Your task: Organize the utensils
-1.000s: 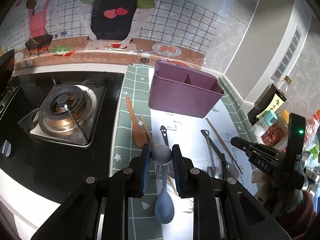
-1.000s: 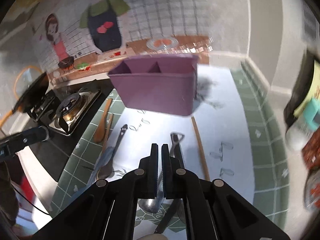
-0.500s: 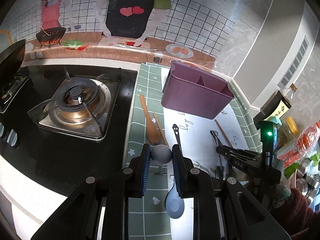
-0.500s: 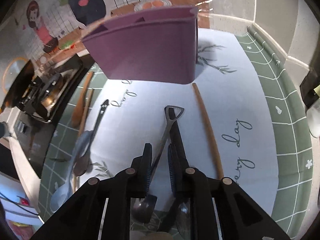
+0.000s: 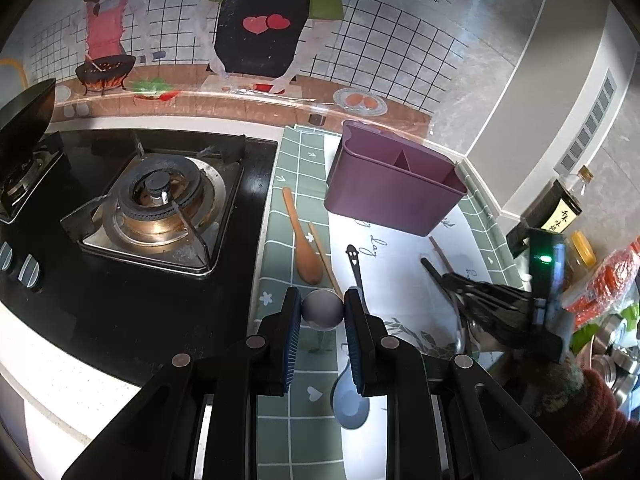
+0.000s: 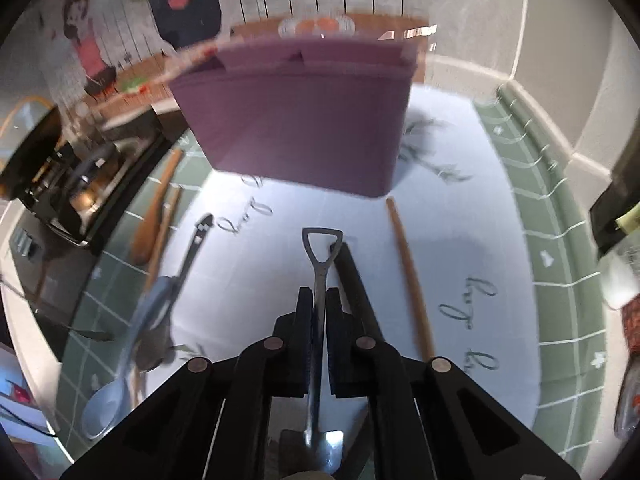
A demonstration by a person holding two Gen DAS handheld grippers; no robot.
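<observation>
My left gripper (image 5: pixel 322 308) is shut on the round end of a grey-blue spoon (image 5: pixel 350 404), whose bowl hangs down over the green-and-white mat (image 5: pixel 400 280). My right gripper (image 6: pixel 320 294) points down at the mat. Its jaws are closing on the handle of a steel spoon with a shovel-style grip (image 6: pixel 322 240), and the pads touch it on both sides. In the left wrist view the right gripper (image 5: pixel 452 280) sits low at the right. A purple divided utensil holder (image 6: pixel 300 120) stands at the back of the mat.
A wooden spoon (image 5: pixel 304 244), a wooden chopstick (image 5: pixel 324 258) and a black smiley-handled utensil (image 5: pixel 354 260) lie on the mat. A black handle (image 6: pixel 352 276) and another chopstick (image 6: pixel 408 272) lie beside the steel spoon. A gas hob (image 5: pixel 156 208) is at the left, with bottles (image 5: pixel 560 204) at the right.
The right gripper dropped toward the mat, opened around the steel spoon's handle, then closed on it. The left gripper kept its hold on the grey-blue spoon and barely shifted.
</observation>
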